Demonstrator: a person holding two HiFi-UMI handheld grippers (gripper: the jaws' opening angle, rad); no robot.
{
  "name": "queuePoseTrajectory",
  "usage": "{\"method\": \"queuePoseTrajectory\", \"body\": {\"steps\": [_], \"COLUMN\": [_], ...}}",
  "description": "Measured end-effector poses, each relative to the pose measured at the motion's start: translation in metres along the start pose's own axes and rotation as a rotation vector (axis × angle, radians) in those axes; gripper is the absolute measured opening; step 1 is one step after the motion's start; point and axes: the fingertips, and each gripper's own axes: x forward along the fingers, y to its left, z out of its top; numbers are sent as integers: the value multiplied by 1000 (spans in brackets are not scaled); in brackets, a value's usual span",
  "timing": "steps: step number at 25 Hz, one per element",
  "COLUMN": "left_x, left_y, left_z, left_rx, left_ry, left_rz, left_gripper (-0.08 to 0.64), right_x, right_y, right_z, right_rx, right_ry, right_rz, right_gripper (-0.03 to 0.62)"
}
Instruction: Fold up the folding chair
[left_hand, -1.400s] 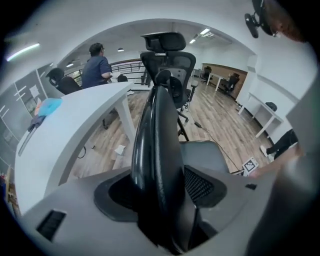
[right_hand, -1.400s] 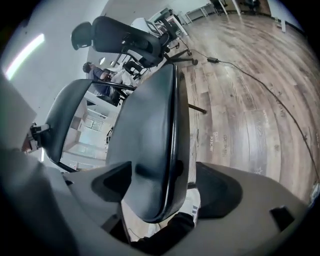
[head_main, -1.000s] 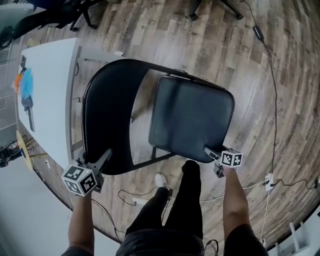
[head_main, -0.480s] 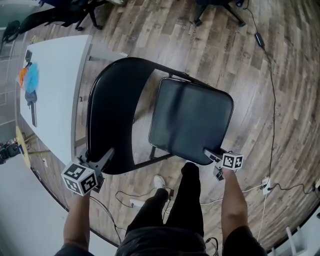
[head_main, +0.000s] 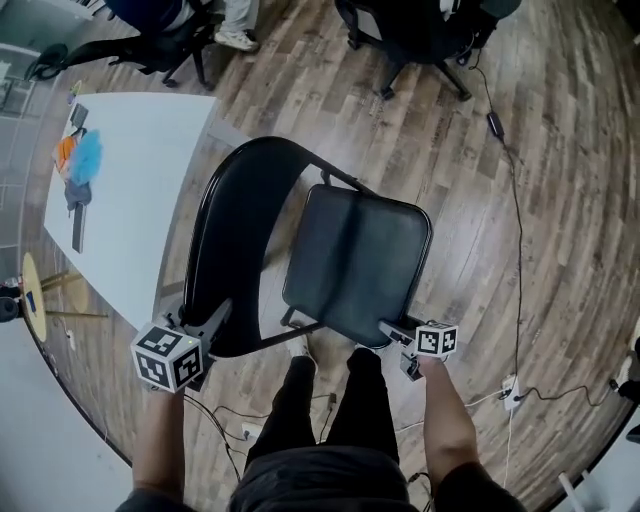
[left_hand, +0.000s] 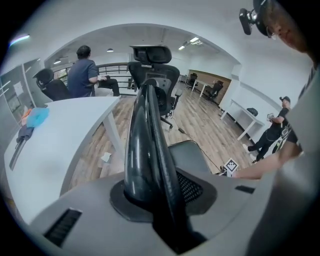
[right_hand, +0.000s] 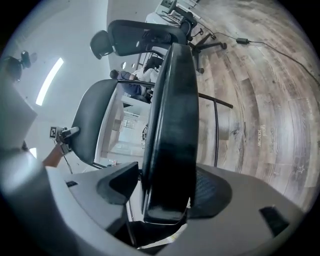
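Note:
The black folding chair stands on the wood floor, its curved backrest (head_main: 235, 240) at the left and its padded seat (head_main: 355, 262) at the right. My left gripper (head_main: 212, 318) is at the backrest's near edge. In the left gripper view that edge (left_hand: 145, 125) runs between the jaws, which are closing, and both pads of my left gripper (left_hand: 157, 192) press on it. My right gripper (head_main: 392, 334) is at the seat's front edge. In the right gripper view the seat (right_hand: 172, 115) stands edge-on between the closing jaws of my right gripper (right_hand: 167, 190), pads touching it.
A white table (head_main: 130, 200) stands left of the chair, with a blue item (head_main: 85, 155) on it. Office chairs (head_main: 420, 30) stand at the far end. A cable (head_main: 518, 230) runs across the floor at right. My legs (head_main: 330, 420) are just behind the chair. A person (left_hand: 85, 75) sits at the table.
Both grippers have risen along with the chair's edges. The seat now looks narrower and more tilted. The head view takes in more of the far room.

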Motion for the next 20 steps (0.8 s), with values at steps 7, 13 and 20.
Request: {"method": "queuePoseTrajectory", "body": {"steps": [7,13,20], "left_x": [-40,-72,-118], "left_y": [-7,16,63], "left_z": [15,40,49], "left_rx": [23,-26,7], "left_ry": [-32,-37,-44], "left_rz": [-7,-3,8], "left_gripper": [81,77,77], "right_x": [10,38,107], "right_y": [90,183,307], "right_z": [6,27,37], "right_rx": [-39,-80,-168], "right_ry": [-16,-27,-34], "right_rz": [37,69,130], "right_gripper": [313,313,307]}}
